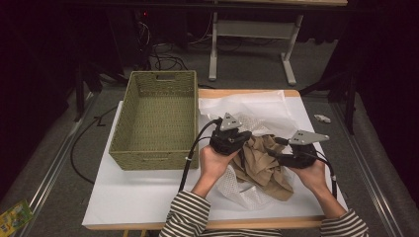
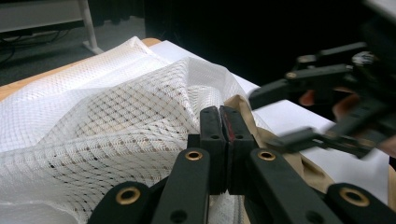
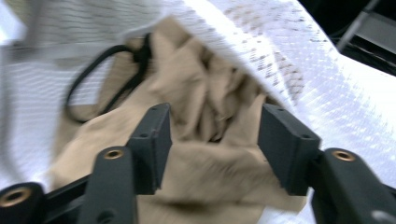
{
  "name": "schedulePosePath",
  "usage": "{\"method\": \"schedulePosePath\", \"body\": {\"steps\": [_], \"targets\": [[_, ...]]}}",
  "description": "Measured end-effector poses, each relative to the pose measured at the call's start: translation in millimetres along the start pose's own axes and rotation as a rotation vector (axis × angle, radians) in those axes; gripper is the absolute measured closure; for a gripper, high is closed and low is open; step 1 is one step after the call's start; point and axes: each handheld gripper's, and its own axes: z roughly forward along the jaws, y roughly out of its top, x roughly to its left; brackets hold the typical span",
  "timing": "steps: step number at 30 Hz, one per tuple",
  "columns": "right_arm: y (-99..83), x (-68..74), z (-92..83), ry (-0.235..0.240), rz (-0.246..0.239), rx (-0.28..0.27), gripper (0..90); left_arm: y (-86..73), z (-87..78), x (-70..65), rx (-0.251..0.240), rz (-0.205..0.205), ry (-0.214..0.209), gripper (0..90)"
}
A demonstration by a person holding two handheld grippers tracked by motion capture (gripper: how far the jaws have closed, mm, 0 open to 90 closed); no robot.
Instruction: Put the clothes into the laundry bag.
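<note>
No text, label, brand, number or sign can be read on anything in these three views.

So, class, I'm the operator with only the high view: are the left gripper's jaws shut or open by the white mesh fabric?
Observer: Shut. The left gripper view shows the left gripper with its pads together, up against the white mesh fabric.
Operator: And the right one?
Observer: Open. In the right gripper view the right gripper has its jaws apart, with the crumpled beige cloth between them, not pressed.
</note>
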Motion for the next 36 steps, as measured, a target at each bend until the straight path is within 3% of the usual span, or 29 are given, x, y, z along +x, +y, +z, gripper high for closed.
{"method": "schedulePosePath", "body": {"steps": [4,7,12,15,21,23,26,28,36], "targets": [[-11.0,7.1,-6.4,0.052,-0.009,0.027,33.3,-0.4,1.9,0.3,0.004,0.0,0.001,89.0],[-19.4,11.1,1.2,0.085,-0.006,0.064,27.7,-0.5,2.1,0.1,0.004,0.001,0.003,88.9],[-27.4,11.5,22.2,0.111,0.034,0.115,26.5,-0.9,2.4,-0.7,0.008,0.003,0.003,88.9],[-29.4,13.2,30.9,0.118,0.031,0.14,28.8,-1.1,2.9,-0.8,0.009,0.002,0.001,88.9],[-32.1,13.9,44.7,0.118,0.021,0.206,43.7,-1.3,5.3,-1.8,0.006,0.001,-0.007,88.9],[-32.7,13.4,47.8,0.136,0.024,0.219,53.4,-1.4,5.7,-1.9,0.007,0.001,-0.009,88.9],[-32.3,16.7,49.4,0.15,-0.028,0.23,72.9,-1.4,5.6,-2.1,0.007,0.001,-0.01,88.9],[-30.6,21.7,48.4,0.131,-0.072,0.228,79.9,-1.7,5.9,-2.4,0.014,0.004,-0.011,88.9],[-13.8,26.7,30.5,0.073,-0.09,0.086,84.6,-5.4,8.4,-3.5,0.027,0.003,-0.019,88.9]]}}
